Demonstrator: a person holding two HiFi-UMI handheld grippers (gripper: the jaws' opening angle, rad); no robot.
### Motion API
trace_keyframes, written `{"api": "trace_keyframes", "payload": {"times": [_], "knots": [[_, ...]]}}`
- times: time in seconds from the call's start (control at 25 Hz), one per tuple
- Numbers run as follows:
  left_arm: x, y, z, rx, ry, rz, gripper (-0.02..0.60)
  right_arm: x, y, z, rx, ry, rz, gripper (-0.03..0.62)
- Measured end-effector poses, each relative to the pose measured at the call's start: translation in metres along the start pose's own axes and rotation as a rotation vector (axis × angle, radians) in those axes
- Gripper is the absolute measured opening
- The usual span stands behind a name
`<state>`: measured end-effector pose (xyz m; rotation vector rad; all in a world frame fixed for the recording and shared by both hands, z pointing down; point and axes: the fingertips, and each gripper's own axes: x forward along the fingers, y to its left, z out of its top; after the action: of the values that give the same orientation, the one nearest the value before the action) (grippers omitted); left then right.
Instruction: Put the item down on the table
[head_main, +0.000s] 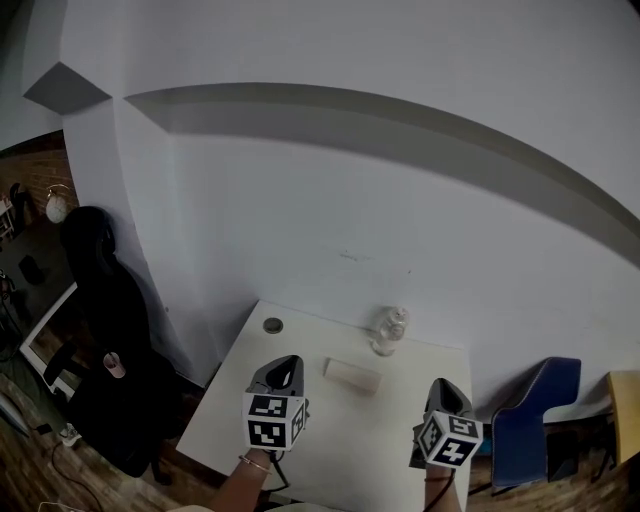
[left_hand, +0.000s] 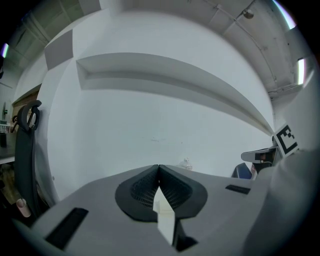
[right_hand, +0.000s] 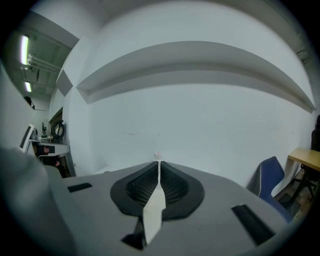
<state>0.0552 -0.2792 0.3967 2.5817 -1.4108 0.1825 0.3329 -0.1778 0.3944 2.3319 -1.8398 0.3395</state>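
Container check: one clear bottle (head_main: 390, 330) stands upright near the far edge of the white table (head_main: 365, 450). It is too small for me to tell whether it holds anything.

A pale rectangular block (head_main: 352, 376) lies flat on the table just in front of the bottle, apart from it, between my two grippers and a little ahead of them. Neither thing is in my hold, and both rest on the tabletop.

My left gripper (left_hand: 159, 167) has its jaws pressed together at the tips with nothing pinched. My right gripper (right_hand: 158, 165) is likewise closed and empty.

Surface: a small round grey disc (head_main: 272, 325) sits near the table's far left corner.

Room: a plain white wall with a long ledge runs behind the table. A black office chair (head_main: 110, 340) stands to the left and a blue chair (head_main: 535, 415) to the right, on a wooden floor.
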Motion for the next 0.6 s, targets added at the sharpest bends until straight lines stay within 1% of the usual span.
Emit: {"api": "trace_keyframes", "payload": {"times": [0.16, 0.4, 0.6], "knots": [[0.0010, -0.0054, 0.0054, 0.014, -0.007, -0.014, 0.017, -0.0025, 0.0025, 0.0014, 0.014, -0.002, 0.008, 0.041], [0.0009, -0.0095, 0.0035, 0.025, 0.001, -0.027, 0.017, -0.0070, 0.0059, -0.0004, -0.023, 0.001, -0.006, 0.032], [0.0022, -0.0082, 0.0009, 0.028, 0.011, -0.034, 0.017, -0.0075, 0.0067, -0.0042, -0.017, 0.018, -0.011, 0.032]]}}
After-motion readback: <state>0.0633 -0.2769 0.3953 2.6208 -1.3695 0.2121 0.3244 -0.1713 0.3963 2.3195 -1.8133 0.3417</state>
